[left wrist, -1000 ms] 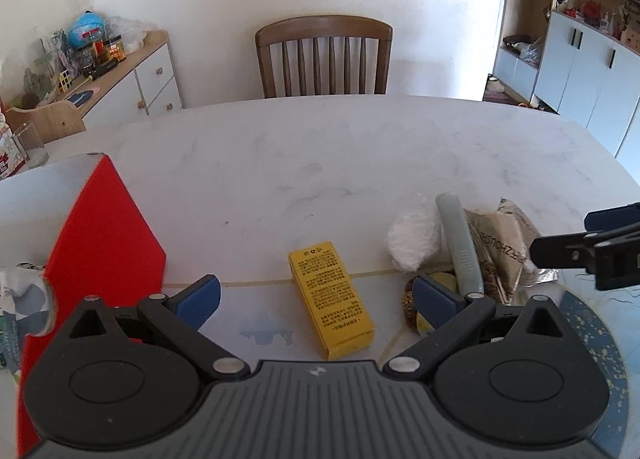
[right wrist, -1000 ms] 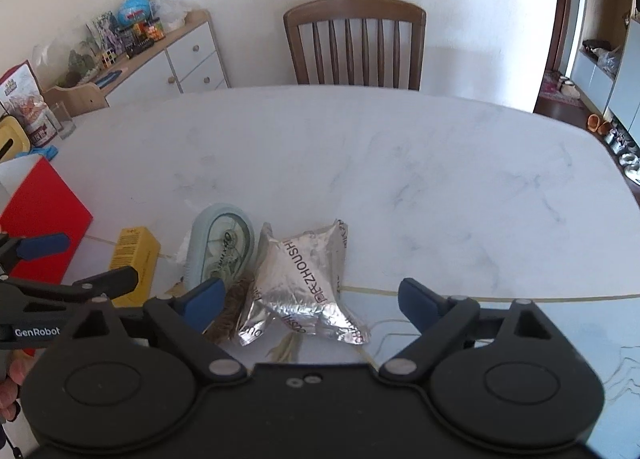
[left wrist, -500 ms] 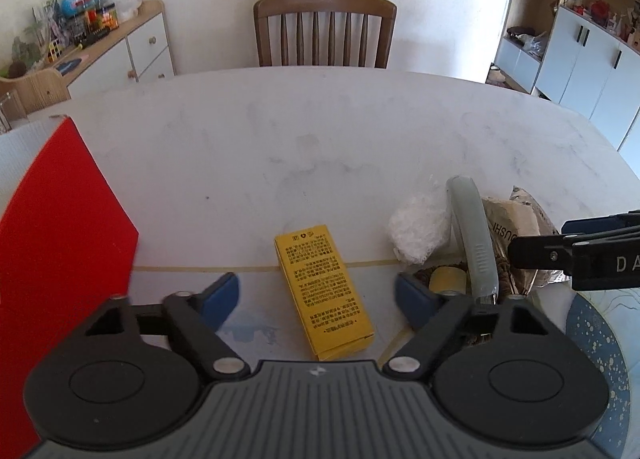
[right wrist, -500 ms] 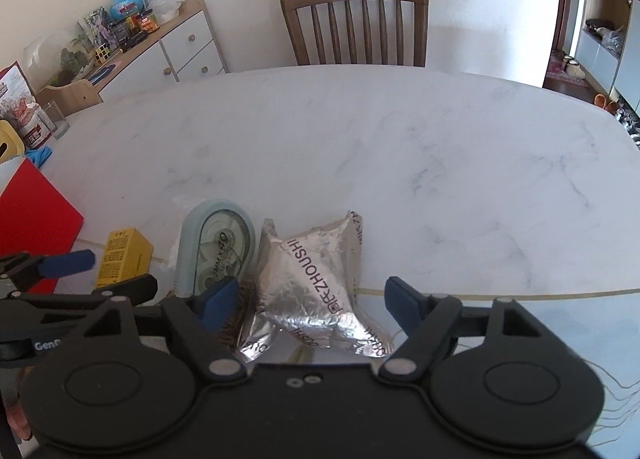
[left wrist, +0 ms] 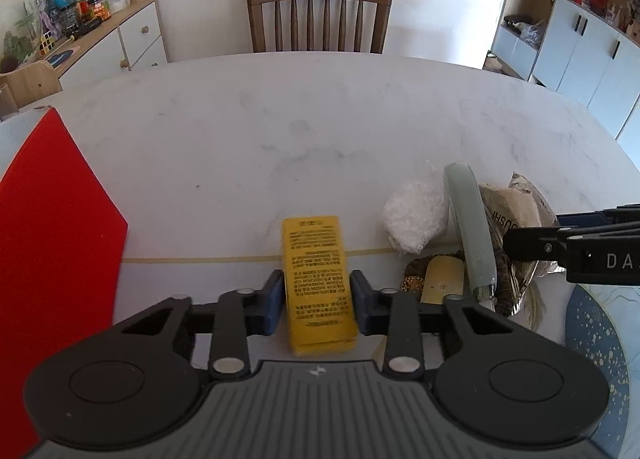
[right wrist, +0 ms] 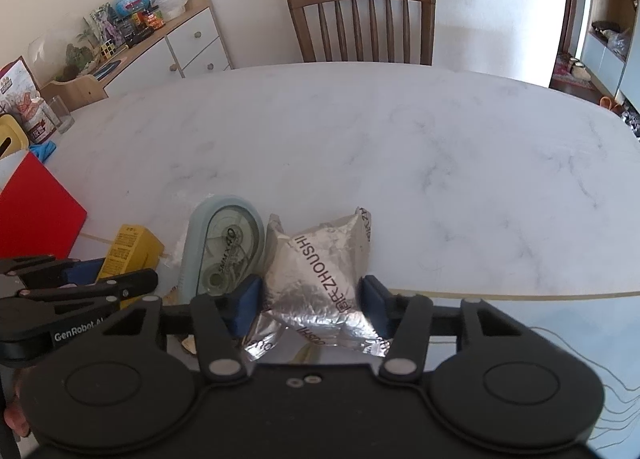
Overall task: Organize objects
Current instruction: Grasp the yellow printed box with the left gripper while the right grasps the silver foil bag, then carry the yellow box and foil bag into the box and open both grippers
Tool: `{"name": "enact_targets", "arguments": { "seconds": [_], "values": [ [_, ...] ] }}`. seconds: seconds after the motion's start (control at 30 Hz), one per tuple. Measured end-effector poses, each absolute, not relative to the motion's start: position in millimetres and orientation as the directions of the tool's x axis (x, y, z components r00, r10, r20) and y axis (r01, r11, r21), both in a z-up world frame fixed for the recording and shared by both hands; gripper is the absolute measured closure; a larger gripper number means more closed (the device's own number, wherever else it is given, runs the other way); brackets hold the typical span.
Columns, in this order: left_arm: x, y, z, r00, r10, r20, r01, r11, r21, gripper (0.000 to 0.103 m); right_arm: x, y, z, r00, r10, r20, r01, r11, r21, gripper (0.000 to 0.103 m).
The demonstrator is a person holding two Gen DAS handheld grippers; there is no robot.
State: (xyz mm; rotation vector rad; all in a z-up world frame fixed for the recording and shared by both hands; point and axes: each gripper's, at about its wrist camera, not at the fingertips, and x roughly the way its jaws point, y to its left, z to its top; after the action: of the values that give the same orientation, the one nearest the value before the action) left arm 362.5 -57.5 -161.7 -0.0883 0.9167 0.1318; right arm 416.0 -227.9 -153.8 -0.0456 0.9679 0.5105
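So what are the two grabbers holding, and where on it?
The left gripper is closing its jaws on the long sides of the yellow box. The right gripper is closing on the sides of the foil packet.

A: Readable on the silver foil pouch (right wrist: 320, 279)?
B: "ZHOUSHI" in dark letters, running lengthwise; "USH" in the left wrist view.
A: On the tape dispenser (right wrist: 224, 251)?
B: "5MM x 40".
A: On the grippers?
B: "GenRobot" on the left gripper (right wrist: 120, 279); "DA" on the right gripper (left wrist: 532, 243).
A: The yellow box (left wrist: 318, 279)?
B: Dense black print, too small to read.
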Motion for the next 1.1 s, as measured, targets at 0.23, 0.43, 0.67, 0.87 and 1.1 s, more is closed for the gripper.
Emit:
{"name": "enact_targets", "arguments": {
  "seconds": [0.23,0.43,0.67,0.87,1.1],
  "values": [
    [357.6,-58.2,-159.1,0.595,0.062,-0.802,-0.145,0.989,-0.032,0.073,412.0,-232.3,-151.9,0.468,0.39,-0.793,-0.429,0.885,0.182,0.055],
    [347.5,-61.8,-151.9,0.599,0.049,-0.8,-0.143,0.989,-0.046,0.073,400.9,-242.2,-144.9,0.482,0.395,-0.782,-0.431,0.884,0.181,0.056],
    [331.0,-65.9,-138.6,0.619,0.028,-0.785,-0.12,0.991,-0.059,0.073,385.8,-255.7,-127.0,0.494,0.412,-0.766,-0.428,0.882,0.198,0.056],
    [313.1,-69.0,-127.6,0.627,0.008,-0.779,-0.101,0.992,-0.071,0.073,367.1,-263.2,-112.8,0.501,0.415,-0.76,-0.44,0.878,0.189,0.056],
    [286.5,-72.8,-105.9,0.639,-0.018,-0.769,-0.076,0.993,-0.086,0.073,345.6,-266.0,-91.1,0.488,0.426,-0.762,-0.449,0.871,0.199,0.056]
  ]
}}
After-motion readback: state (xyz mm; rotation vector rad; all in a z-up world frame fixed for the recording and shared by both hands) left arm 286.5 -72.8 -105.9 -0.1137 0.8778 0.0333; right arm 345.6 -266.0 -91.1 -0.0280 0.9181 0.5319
